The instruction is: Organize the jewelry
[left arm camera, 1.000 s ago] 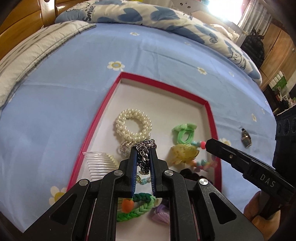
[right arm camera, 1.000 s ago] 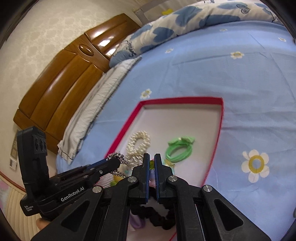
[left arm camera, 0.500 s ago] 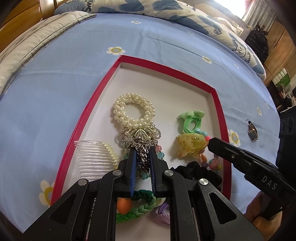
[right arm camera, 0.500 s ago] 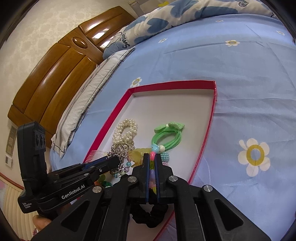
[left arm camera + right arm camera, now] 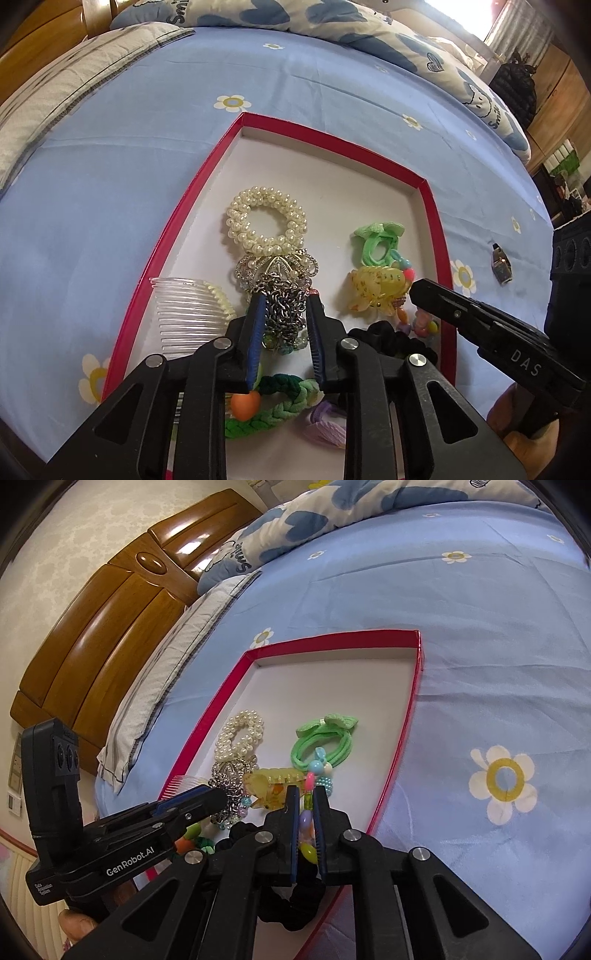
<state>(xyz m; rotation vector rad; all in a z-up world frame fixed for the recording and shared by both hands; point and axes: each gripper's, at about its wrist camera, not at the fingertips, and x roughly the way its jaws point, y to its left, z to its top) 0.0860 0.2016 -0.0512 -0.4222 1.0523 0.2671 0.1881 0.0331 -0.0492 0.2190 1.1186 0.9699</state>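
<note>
Currently left gripper [image 5: 283, 301] has its fingers part spread with a bunched silver metal chain [image 5: 284, 306] sitting between the blue pads; contact looks loose, so I can't tell whether it's pinched or just let go. The chain lies on the white floor of the red-rimmed shallow box [image 5: 430, 206] on the bed, over a silver filigree hair ornament [image 5: 275, 267], just below a pearl bead bracelet [image 5: 266, 223]. Low approach suggests placing, not lifting.

Right gripper [image 5: 306, 801] has its fingers nearly pressed together on a multicoloured plastic bead string [image 5: 308, 825], held low over the box's right side so the strand lands beside a translucent yellow claw clip [image 5: 271, 784] and a green elastic hair tie [image 5: 325, 742].

Clear plastic comb [image 5: 188, 314] sits at the left wall, black scrunchie [image 5: 391, 341] near the front.

One small dark metal clasp [image 5: 501, 264] is on the blue sheet outside the box, so sorting isn't finished.
</note>
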